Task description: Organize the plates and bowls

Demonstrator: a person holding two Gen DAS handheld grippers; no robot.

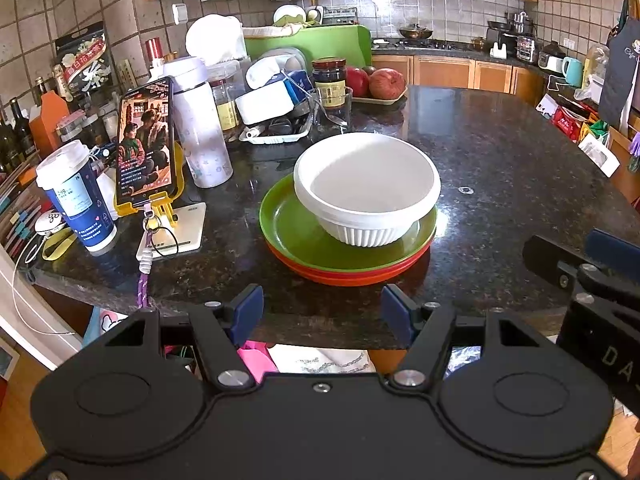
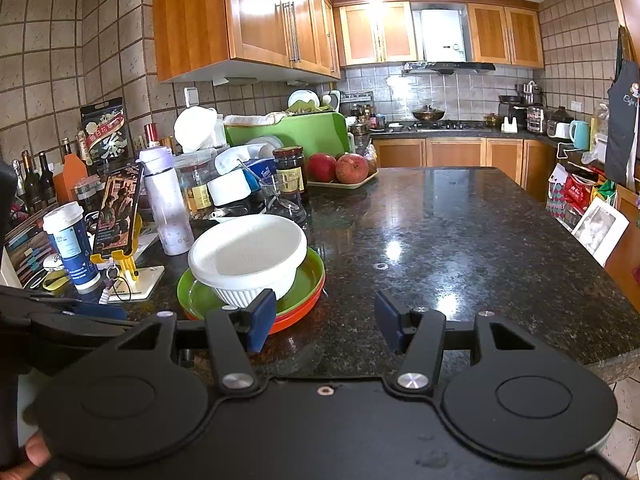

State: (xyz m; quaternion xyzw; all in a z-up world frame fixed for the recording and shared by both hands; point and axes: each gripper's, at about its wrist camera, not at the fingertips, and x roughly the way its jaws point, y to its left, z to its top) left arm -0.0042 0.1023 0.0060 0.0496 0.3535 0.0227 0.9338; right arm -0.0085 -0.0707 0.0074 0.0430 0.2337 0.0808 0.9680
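While hovering off the near edge of the dark granite counter [image 1: 500,152], left gripper [image 1: 322,314] with blue pads apart, nothing between them, aimed at the stack of dishes just ahead. White bowl [image 1: 366,184], ribbed at the base, upright on a green plate [image 1: 288,224], itself on an orange plate [image 1: 352,274]; all three stacked near the counter's front edge, bowl set toward the right side of the green plate. Right gripper [image 2: 326,322] also over the front edge, pads likewise spread and empty, left pad overlapping the orange plate's rim in its own view, contact impossible to tell; bare granite ahead of the right pad. Same gripper partly visible at the right edge of the left wrist view.

Left of the stack: a phone [image 1: 146,140] lit and propped on a yellow stand [image 1: 168,208], a blue and white paper cup [image 1: 76,196] with lid, a tall white bottle [image 1: 200,128]. Behind the stack: a dark jar [image 1: 329,78], a clear glass [image 1: 332,110], clutter in a white tray [image 1: 276,136], red apples [image 1: 378,80] on a shallow tray, a green board [image 1: 320,42] upright further back. Fingertip [image 2: 34,454] of a person at the lower left corner of the right wrist view
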